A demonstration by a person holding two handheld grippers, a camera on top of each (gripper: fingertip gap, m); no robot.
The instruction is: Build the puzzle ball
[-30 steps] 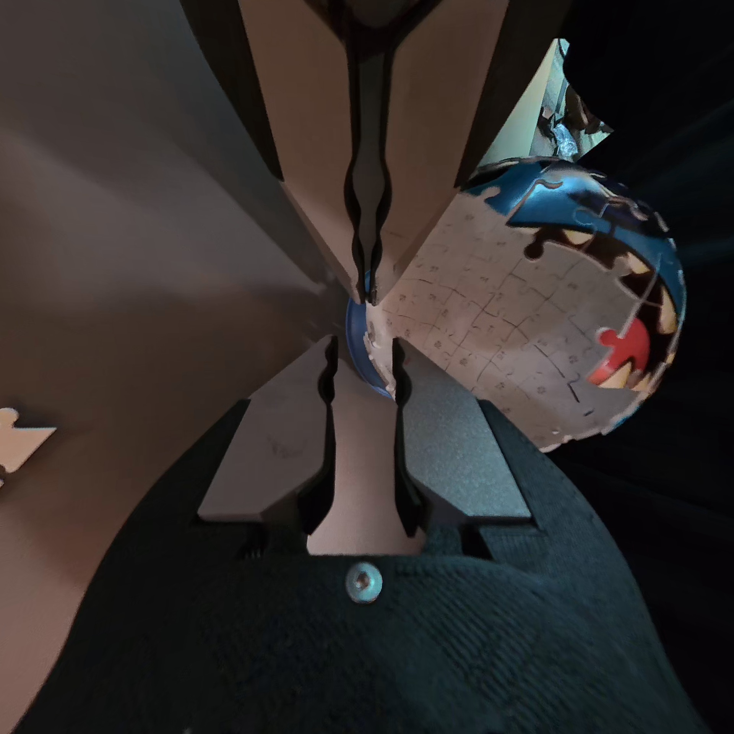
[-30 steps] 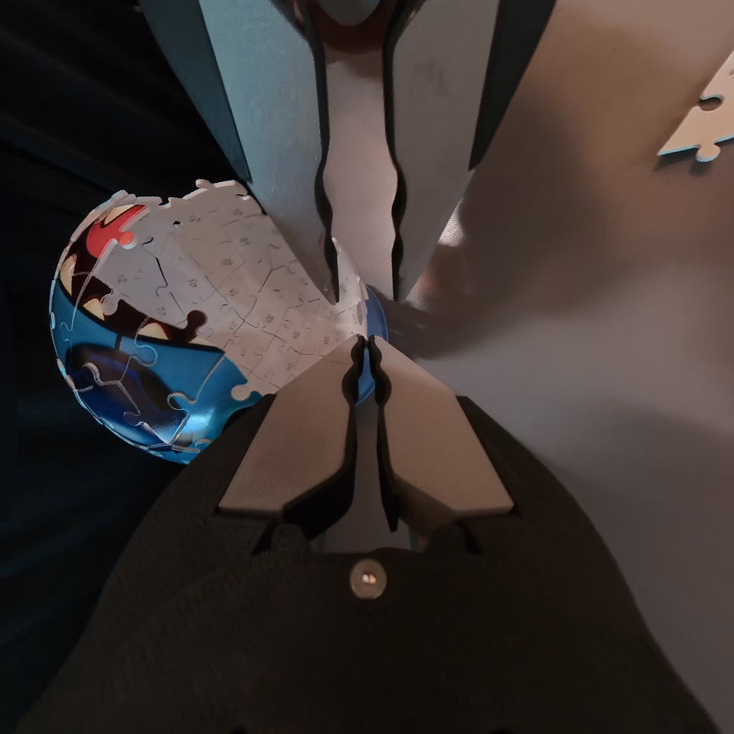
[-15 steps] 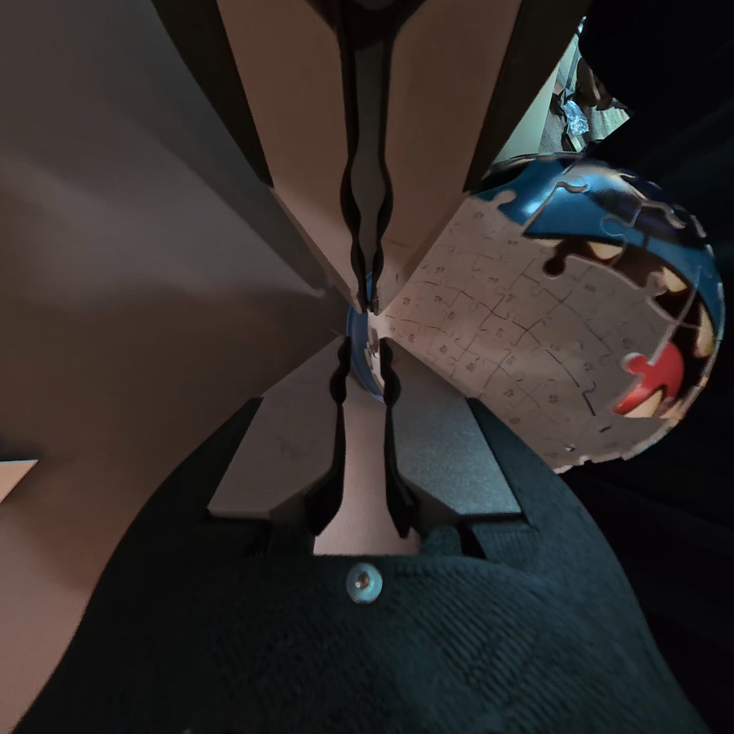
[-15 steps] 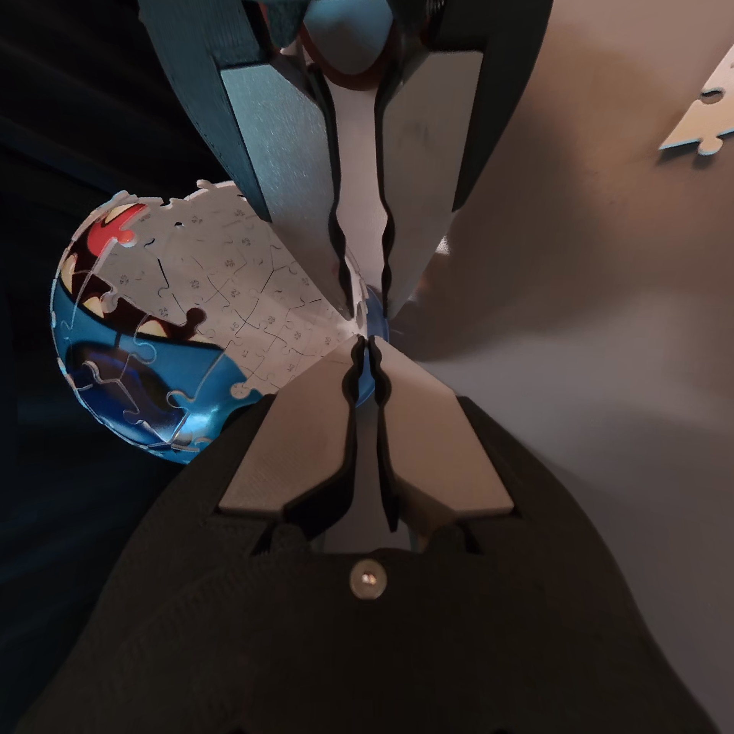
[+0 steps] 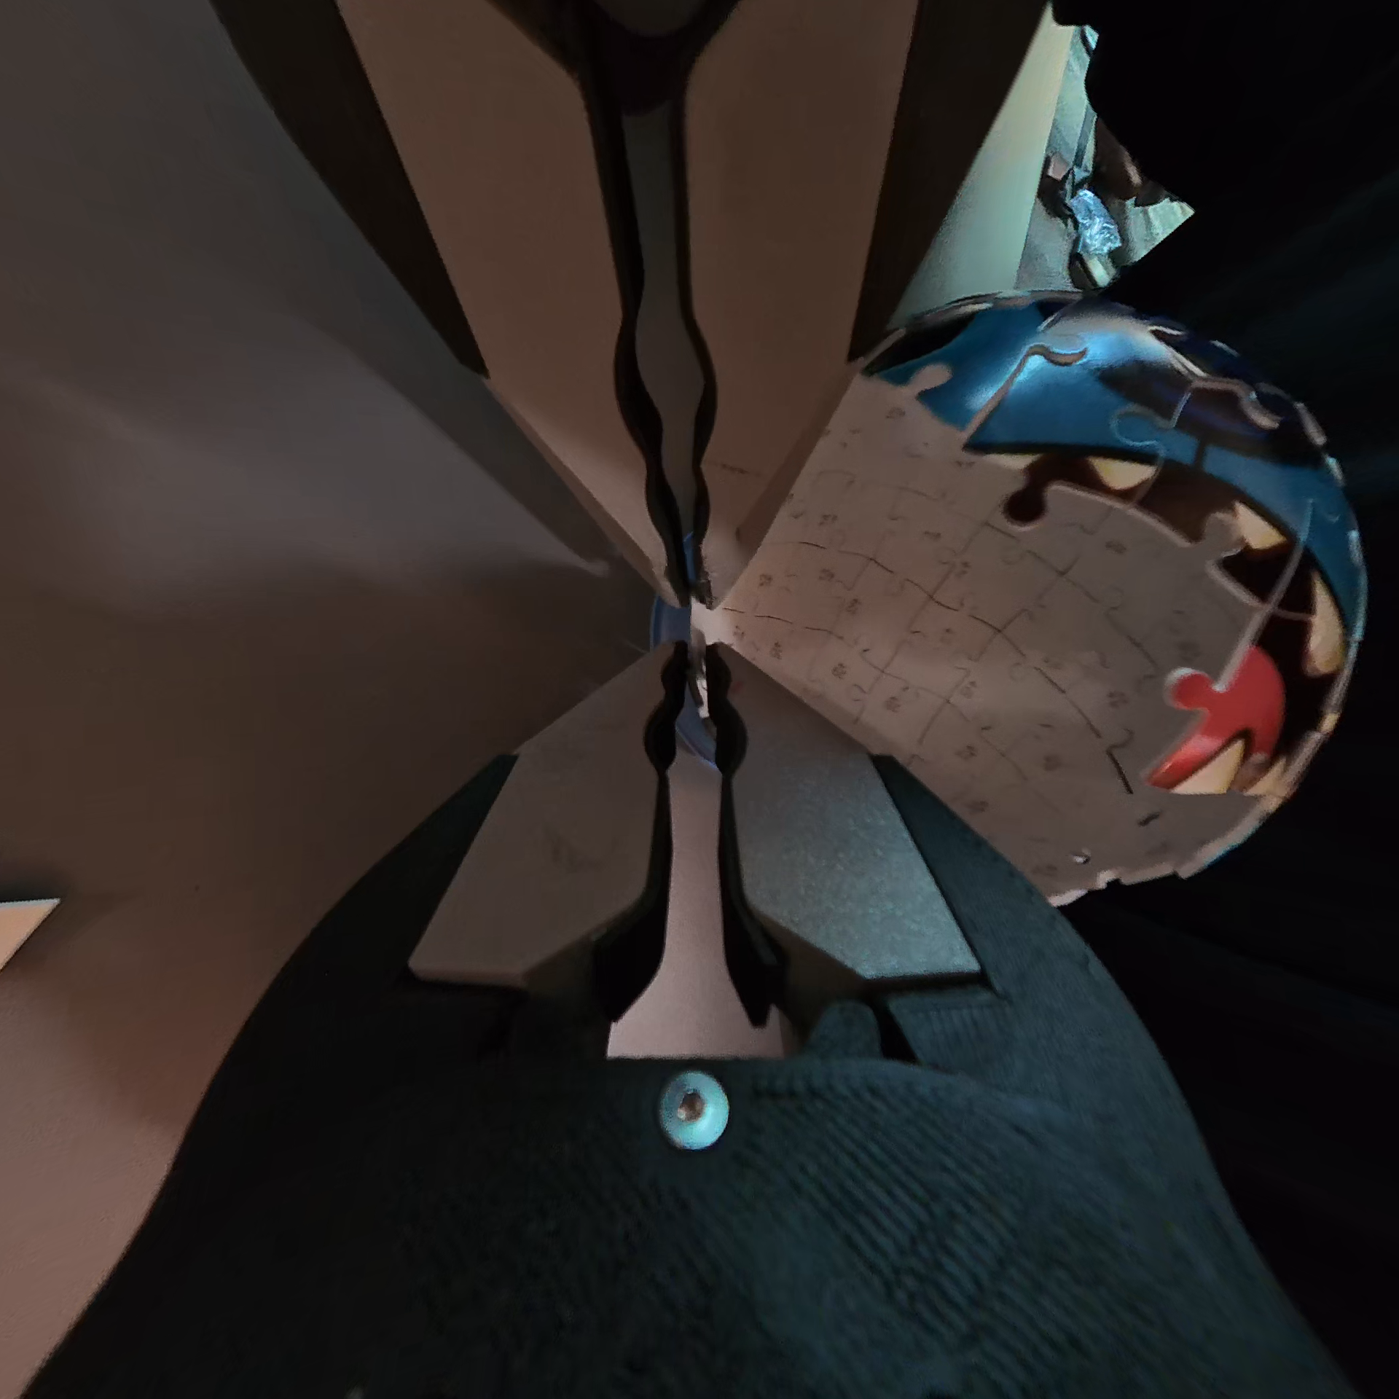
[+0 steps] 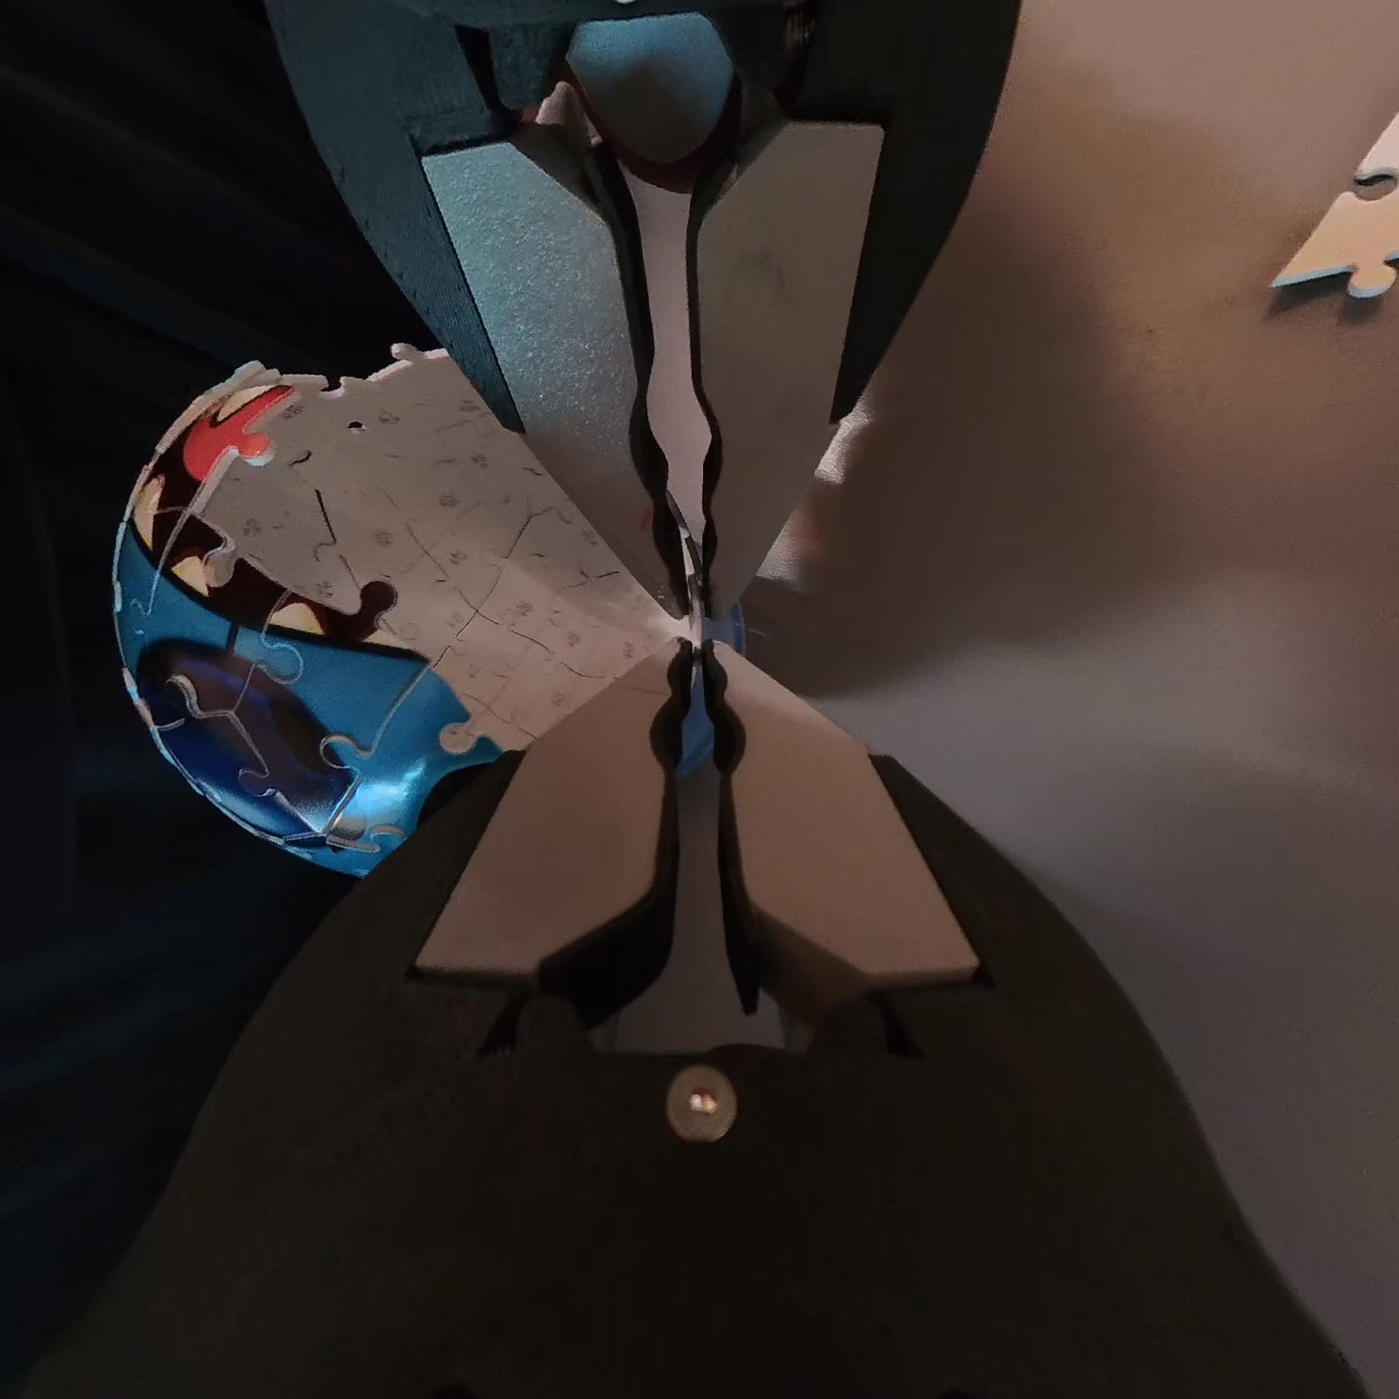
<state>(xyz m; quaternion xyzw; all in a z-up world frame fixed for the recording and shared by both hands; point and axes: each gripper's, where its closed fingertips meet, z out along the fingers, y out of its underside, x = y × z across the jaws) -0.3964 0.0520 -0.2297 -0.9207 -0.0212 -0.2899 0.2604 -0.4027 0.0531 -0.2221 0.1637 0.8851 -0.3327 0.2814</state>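
Observation:
The partly built puzzle ball (image 5: 1060, 606) is an open shell, blue with a dark toothed mouth and a red patch outside, white inside. It hangs to the right in the left wrist view and to the left in the right wrist view (image 6: 363, 606). My left gripper (image 5: 695, 670) is shut on the shell's blue rim from below. My right gripper (image 5: 685, 590) comes in from the top, tip to tip with it. In the right wrist view my right gripper (image 6: 695, 658) is shut on the same rim, and the left gripper (image 6: 689, 590) meets it from above.
A loose white puzzle piece (image 6: 1347, 235) lies on the brownish table (image 6: 1135, 681) at the upper right. A loose piece's corner (image 5: 23, 923) shows at the left edge of the left wrist view. A person's dark clothing fills the space behind the ball. Less than 4 cm separates the two grippers' tips. The loose white puzzle piece (image 6: 1347, 235) is about 15 cm from both grippers' fingertips.
My left gripper's jaws have closed from clearly apart onto the ball's rim. The ball has shifted a little to the right in the left wrist view. The right gripper has kept its hold.

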